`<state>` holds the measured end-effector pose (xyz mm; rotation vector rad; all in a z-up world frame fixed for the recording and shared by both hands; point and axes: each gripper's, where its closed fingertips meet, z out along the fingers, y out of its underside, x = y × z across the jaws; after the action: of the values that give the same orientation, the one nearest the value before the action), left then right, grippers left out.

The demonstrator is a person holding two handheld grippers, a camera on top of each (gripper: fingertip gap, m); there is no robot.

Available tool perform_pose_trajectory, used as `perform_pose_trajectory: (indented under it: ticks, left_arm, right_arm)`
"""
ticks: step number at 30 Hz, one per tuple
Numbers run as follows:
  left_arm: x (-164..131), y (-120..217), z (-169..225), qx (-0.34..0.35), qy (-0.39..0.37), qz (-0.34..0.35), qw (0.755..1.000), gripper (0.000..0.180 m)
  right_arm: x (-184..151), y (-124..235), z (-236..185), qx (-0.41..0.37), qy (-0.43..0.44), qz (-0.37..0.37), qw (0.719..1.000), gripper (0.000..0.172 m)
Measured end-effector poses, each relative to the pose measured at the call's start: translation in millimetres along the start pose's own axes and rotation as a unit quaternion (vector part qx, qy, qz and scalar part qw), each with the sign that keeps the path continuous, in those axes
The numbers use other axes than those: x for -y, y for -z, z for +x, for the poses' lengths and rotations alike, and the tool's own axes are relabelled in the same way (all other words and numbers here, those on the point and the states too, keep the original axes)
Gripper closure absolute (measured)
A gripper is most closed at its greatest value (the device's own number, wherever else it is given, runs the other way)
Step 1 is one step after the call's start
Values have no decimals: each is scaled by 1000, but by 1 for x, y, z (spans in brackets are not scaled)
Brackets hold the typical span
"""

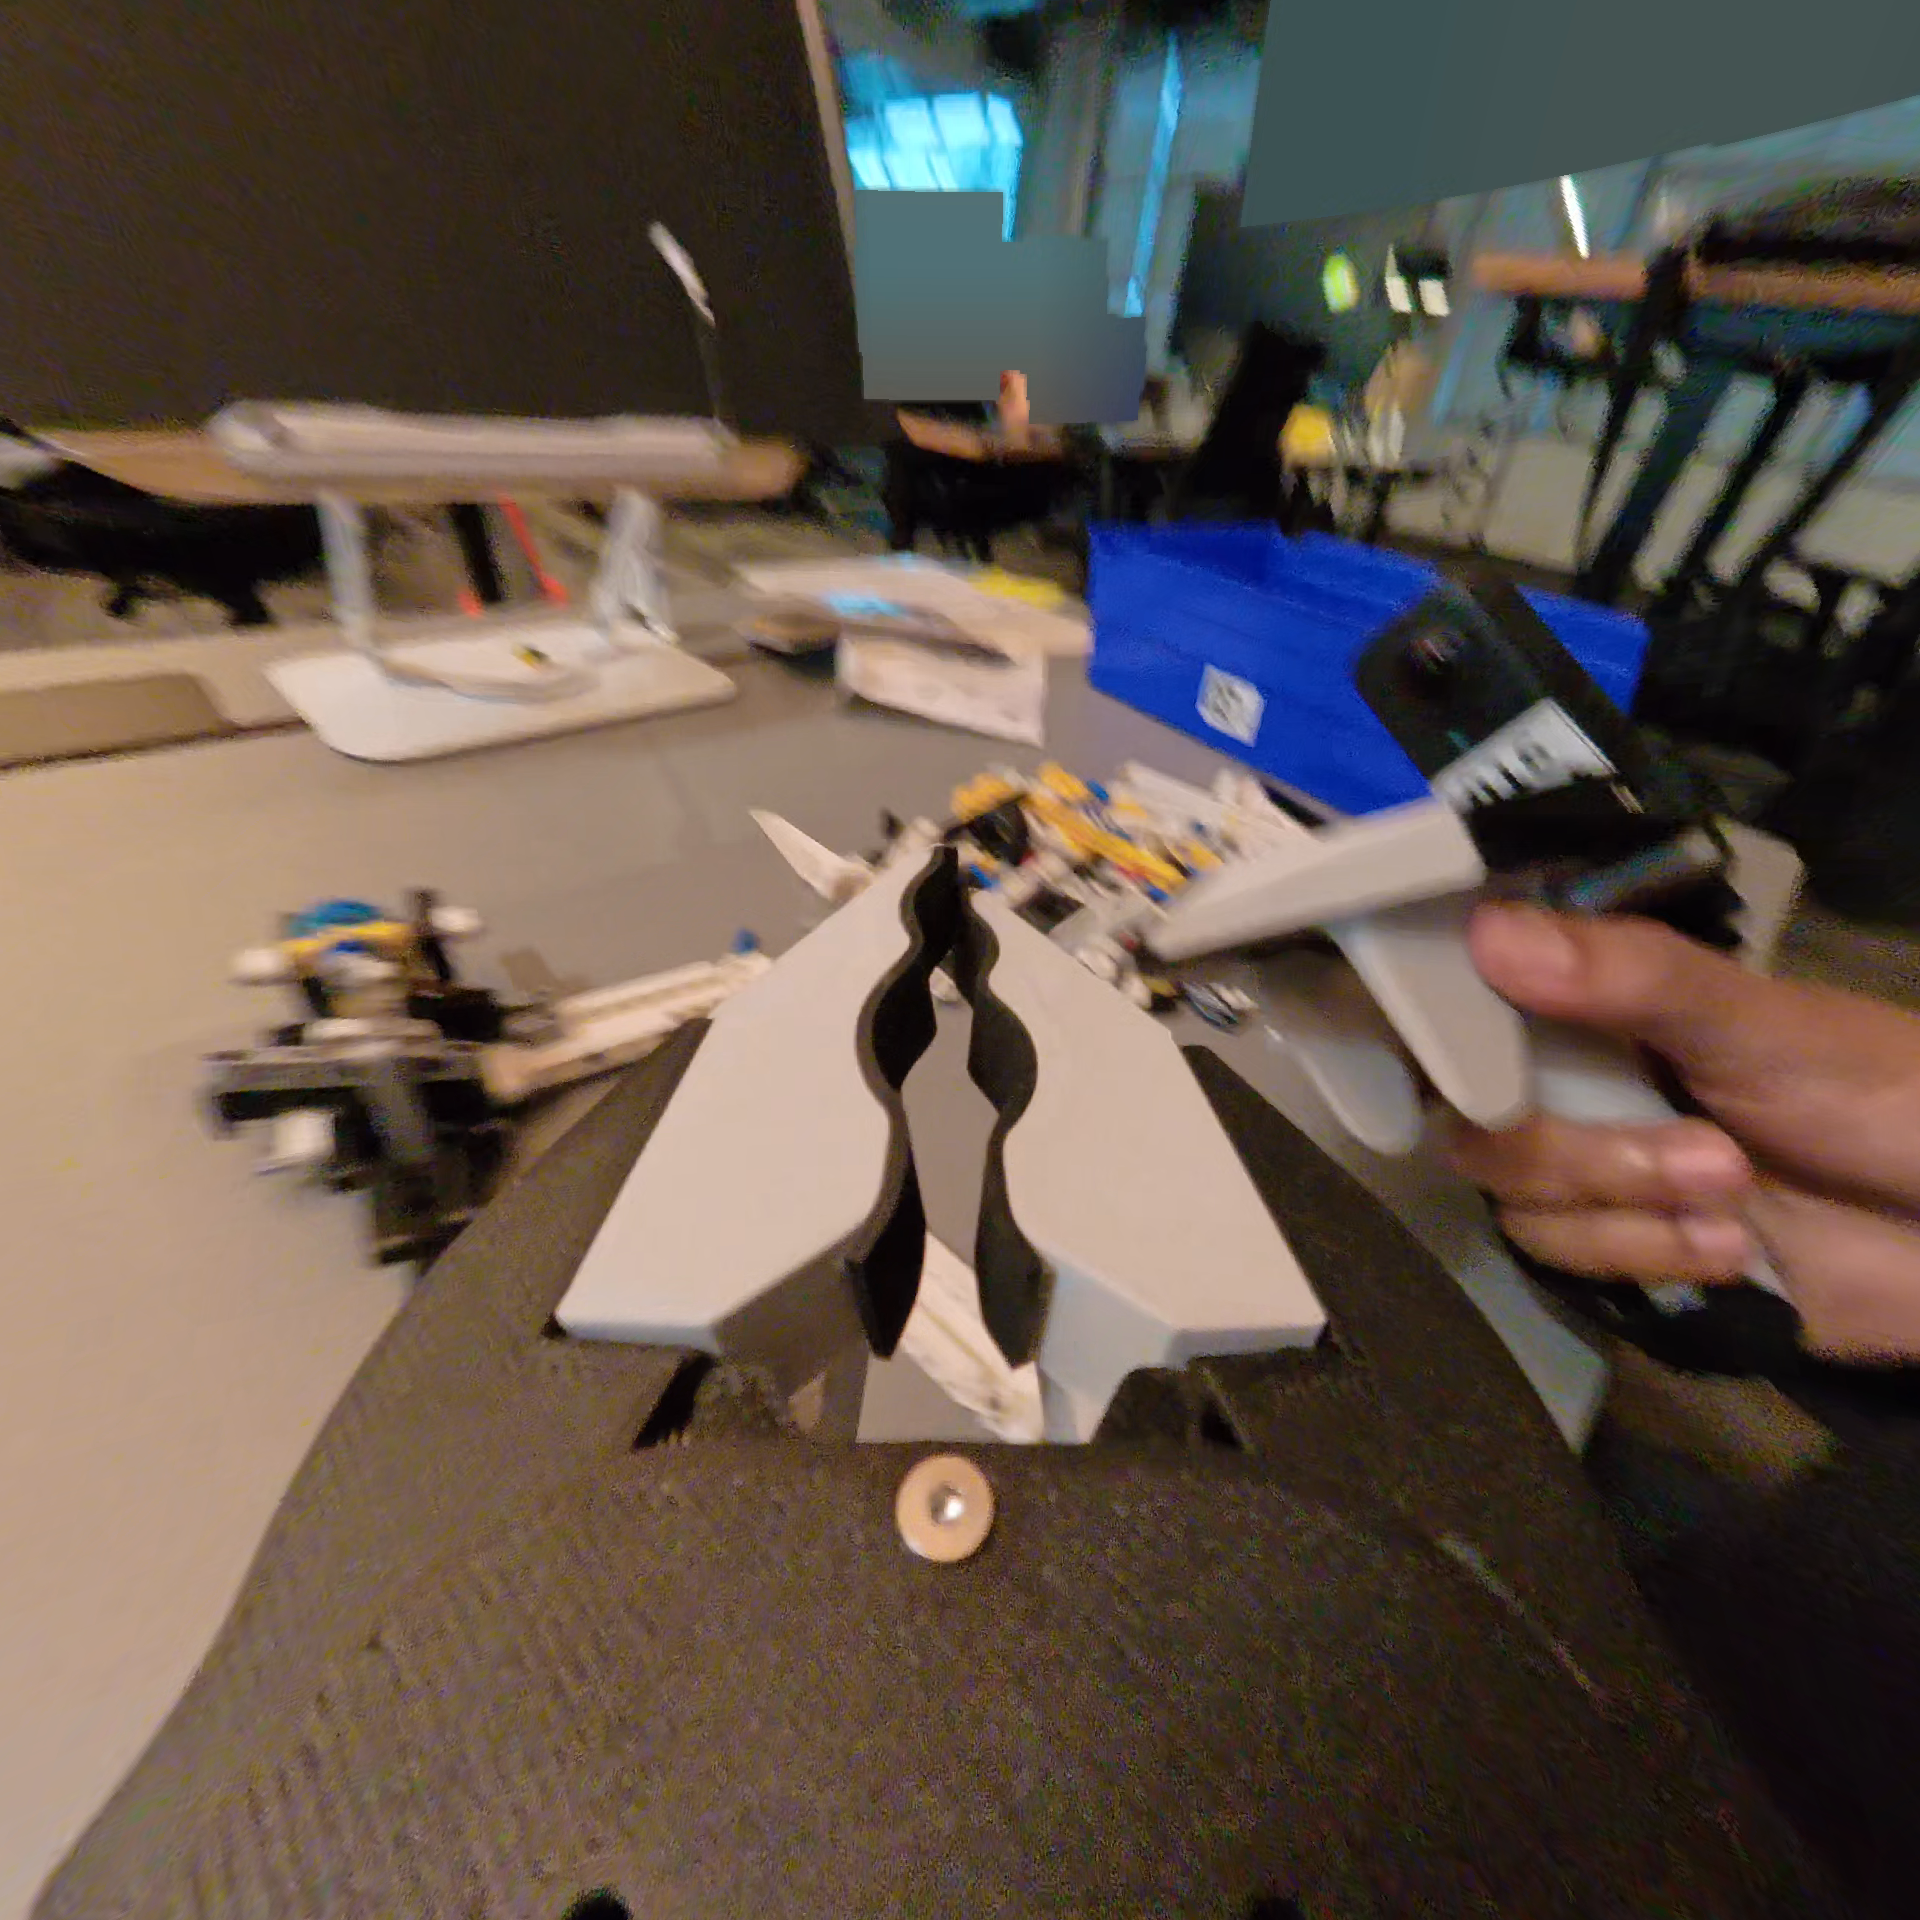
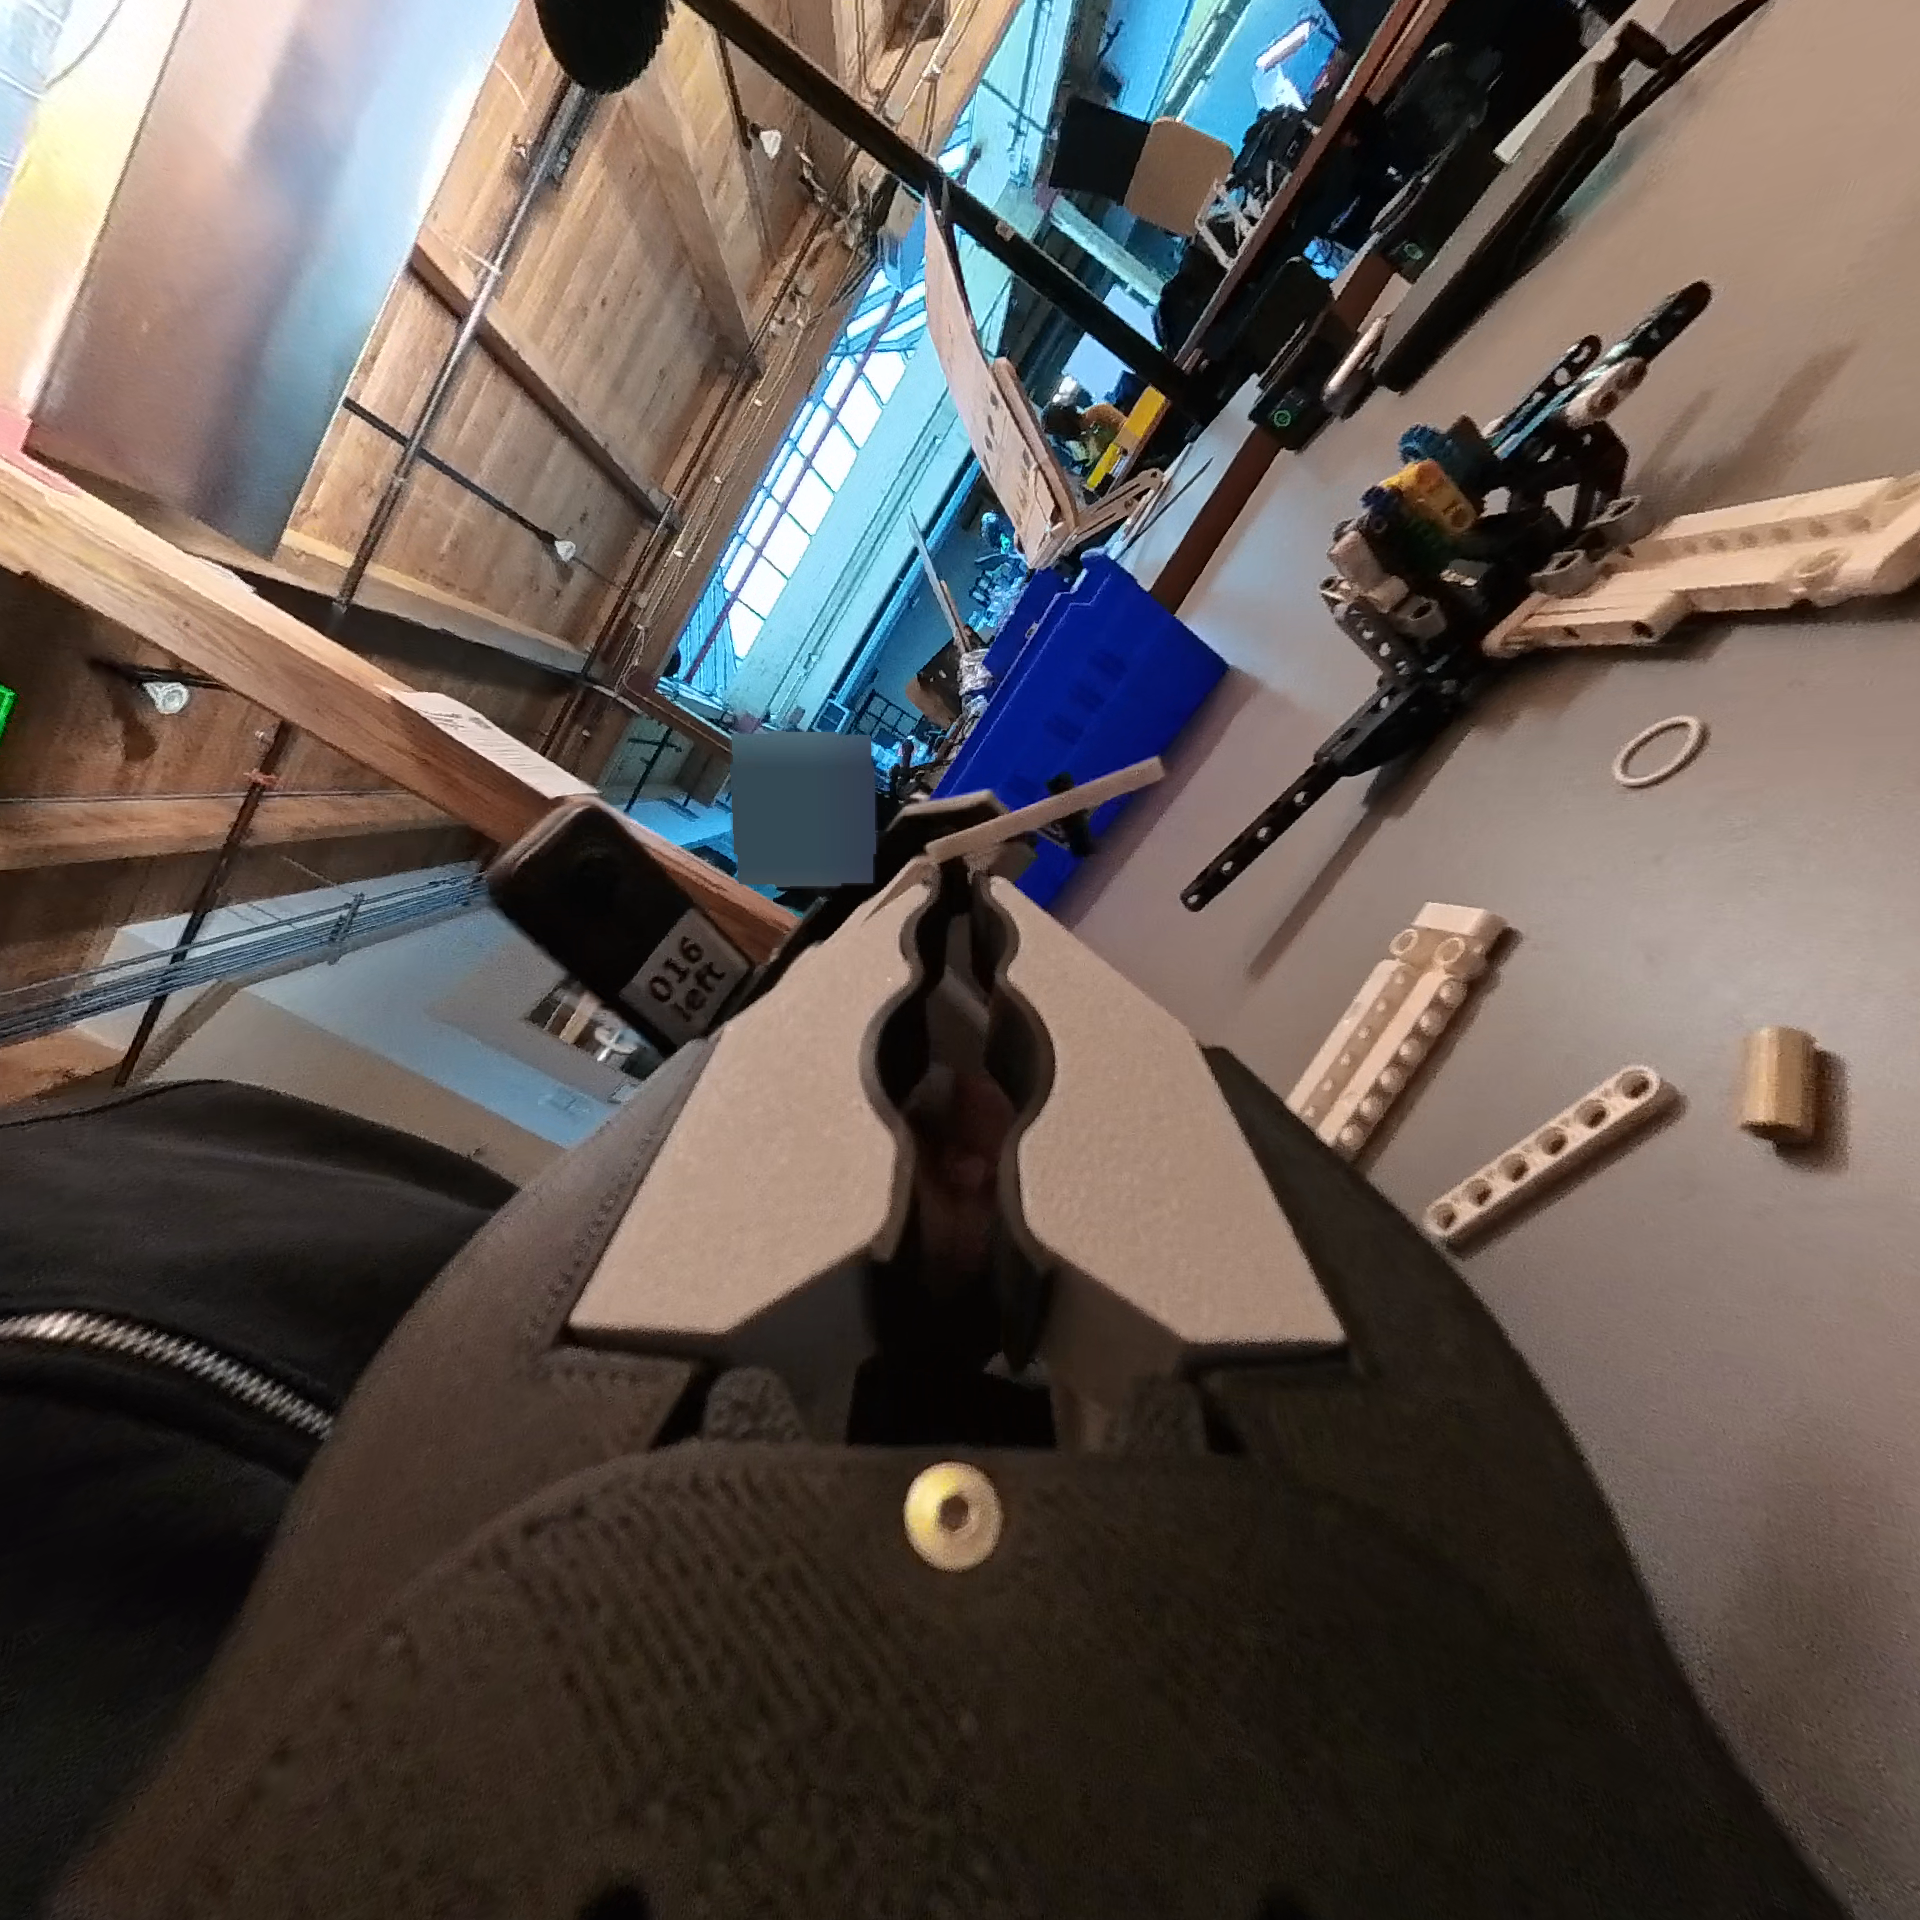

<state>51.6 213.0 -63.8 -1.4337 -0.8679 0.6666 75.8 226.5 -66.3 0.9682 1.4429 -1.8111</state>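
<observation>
My left gripper (image 1: 940, 868) is shut, its black pads meeting at the tips with nothing between them that I can see. It hovers over a pile of small white, yellow and blue bricks (image 1: 1101, 831) on the grey table (image 1: 468, 821). My right gripper (image 2: 951, 883) is shut on a thin white flat strip (image 2: 1081, 795) that sticks out sideways from its tips. In the left wrist view the right gripper (image 1: 1155, 940) comes in from the right, held by a hand (image 1: 1714, 1091), with its tip over the pile. The left gripper's black camera body (image 2: 592, 894) shows just behind my right tips.
A dark brick assembly (image 1: 364, 1039) with a long white beam stands at the left and also shows in the right wrist view (image 2: 1475, 540). Loose white beams (image 2: 1392, 1029) (image 2: 1548, 1153), a tan cylinder (image 2: 1779, 1086), a ring (image 2: 1659, 750), a blue bin (image 1: 1247, 644), papers (image 1: 935, 665) and a white stand (image 1: 499, 675) are around. The tips of both grippers are at nearly the same place. The tan cylinder (image 2: 1779, 1086) is about 12 centimetres from both grippers' fingertips.
</observation>
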Motion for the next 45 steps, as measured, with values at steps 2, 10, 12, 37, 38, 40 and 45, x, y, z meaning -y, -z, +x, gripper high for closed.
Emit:
perform_pose_trajectory:
  ticks: [2, 10, 12, 37, 38, 40, 45]
  left_arm:
    - [14, 11, -21, -19, 52, 20, 998, 180]
    - [-7, 4, 35, -143, 15, -39, 989, 180]
    - [-8, 2, 37, -179, 108, -53, 977, 167]
    - [-15, 28, 87, -396, 134, -137, 898, 161]
    - [-14, 28, 87, -397, 143, -134, 897, 162]
    - [-12, 27, 84, -397, 168, -129, 893, 167]
    - [-13, 29, 80, -398, 182, -120, 891, 176]
  right_arm:
    - [-8, 5, 8, -26, 15, -15, 999, 170]
    - [-6, 12, 24, -120, 164, -79, 976, 169]
    - [-8, 13, 28, -168, 259, -118, 944, 169]
    - [-40, 33, -19, 4, 378, -329, 865, 169]
    - [-40, 33, -19, 7, 376, -326, 868, 169]
    - [-37, 33, -21, 10, 376, -316, 871, 169]
    - [-31, 36, -21, 5, 387, -306, 870, 169]
